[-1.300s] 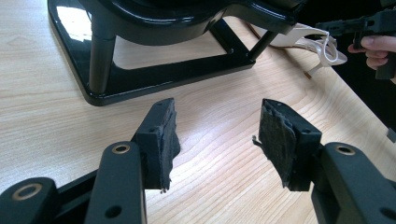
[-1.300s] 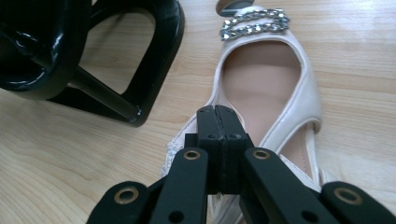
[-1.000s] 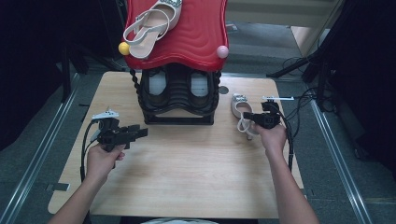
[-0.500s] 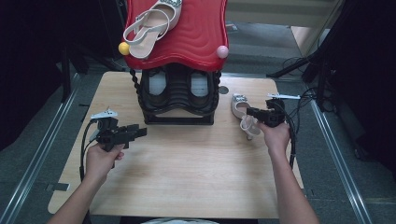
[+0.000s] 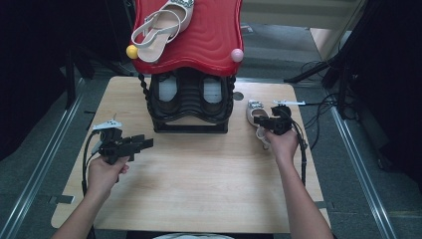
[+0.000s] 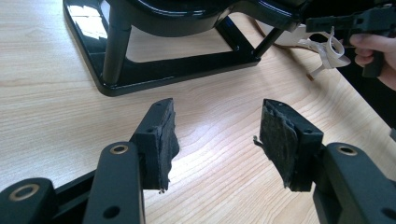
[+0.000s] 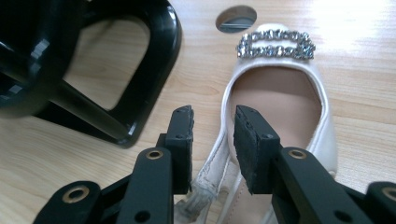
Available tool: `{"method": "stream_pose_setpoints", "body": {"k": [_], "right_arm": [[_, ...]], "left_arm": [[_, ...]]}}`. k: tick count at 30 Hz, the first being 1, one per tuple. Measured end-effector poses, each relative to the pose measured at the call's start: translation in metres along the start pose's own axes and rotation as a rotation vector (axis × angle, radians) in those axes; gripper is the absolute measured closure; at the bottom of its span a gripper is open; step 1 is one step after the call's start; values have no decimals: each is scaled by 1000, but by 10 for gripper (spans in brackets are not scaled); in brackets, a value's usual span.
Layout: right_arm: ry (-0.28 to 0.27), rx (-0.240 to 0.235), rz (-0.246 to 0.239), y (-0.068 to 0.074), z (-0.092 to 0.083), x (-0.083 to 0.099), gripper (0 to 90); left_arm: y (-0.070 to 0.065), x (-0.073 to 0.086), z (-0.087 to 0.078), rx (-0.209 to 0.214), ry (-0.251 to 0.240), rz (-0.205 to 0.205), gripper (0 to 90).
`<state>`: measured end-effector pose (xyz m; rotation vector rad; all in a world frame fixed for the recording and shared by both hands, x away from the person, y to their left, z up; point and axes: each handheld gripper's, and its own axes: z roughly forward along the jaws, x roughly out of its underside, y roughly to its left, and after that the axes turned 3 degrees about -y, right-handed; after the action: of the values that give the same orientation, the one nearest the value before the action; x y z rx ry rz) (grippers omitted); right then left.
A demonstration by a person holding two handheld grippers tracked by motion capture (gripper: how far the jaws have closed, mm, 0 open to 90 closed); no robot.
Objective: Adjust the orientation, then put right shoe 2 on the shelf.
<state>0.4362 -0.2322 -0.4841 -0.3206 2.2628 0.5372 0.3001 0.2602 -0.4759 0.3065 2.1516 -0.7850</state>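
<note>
High view: right gripper [image 5: 268, 122] sits over the rear of a white shoe [image 5: 256, 110] that lies on the table [image 5: 199, 184], just right of the black rack [image 5: 189, 107]; the shoe's toe points away past the jaw tips. Left gripper [image 5: 142, 144] hangs above bare wood well left of the shoe, jaws aimed toward the rack's front, nothing between them. A second shoe [image 5: 161, 27] lies on the rack's red top [image 5: 209, 35], far ahead of both tools. Left gripper view: left gripper [image 6: 215, 135] spread wide over plain table [image 6: 56, 93], pads [image 6: 275, 135] worn; rack base [image 6: 163, 70] ahead, the right gripper [image 6: 336, 22] and shoe strap [image 6: 329, 49] off at upper right. Right gripper view: right gripper [image 7: 212, 135] has a narrow gap, jaws just been opening; the shoe's [image 7: 280, 102] side edge and strap run up between the pads [image 7: 247, 140], which look clear of it. Its jewelled buckle [image 7: 275, 44] lies ahead of the tips, rack foot [image 7: 126, 88] to the left.
</note>
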Motion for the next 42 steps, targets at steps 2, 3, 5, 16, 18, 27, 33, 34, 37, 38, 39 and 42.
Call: {"method": "stream_pose_setpoints", "body": {"k": [2,3,5,16,18,27,33,34,37,38,39,42], "right_arm": [[8,11,-6,0,5,2,691],[12,9,0,-1,7,3,692],[10,9,3,-2,8,3,718],[33,33,-13,-1,12,4,765],[43,42,-12,1,13,4,778],[58,58,6,-1,13,2,853],[52,45,34,-5,11,2,881],[50,40,36,-6,11,1,882],[46,34,49,-8,10,1,884],[47,30,49,-9,9,1,885],[43,24,52,-10,9,1,885],[33,16,63,-12,7,1,886]], "left_arm": [[0,1,-1,1,-2,-3,454],[0,1,-2,-2,-2,-5,452],[1,2,-2,-3,-3,-8,448],[2,2,-3,-11,-4,-7,455],[2,3,-3,-12,-5,-8,455],[2,3,-3,-13,-3,-6,456],[2,3,-3,-13,-1,-4,455],[2,3,-3,-14,-1,-5,456],[2,3,-2,-14,1,-3,456],[2,3,-2,-14,1,-3,456],[2,3,-2,-14,1,-3,456],[3,3,-2,-14,0,-4,456]]}}
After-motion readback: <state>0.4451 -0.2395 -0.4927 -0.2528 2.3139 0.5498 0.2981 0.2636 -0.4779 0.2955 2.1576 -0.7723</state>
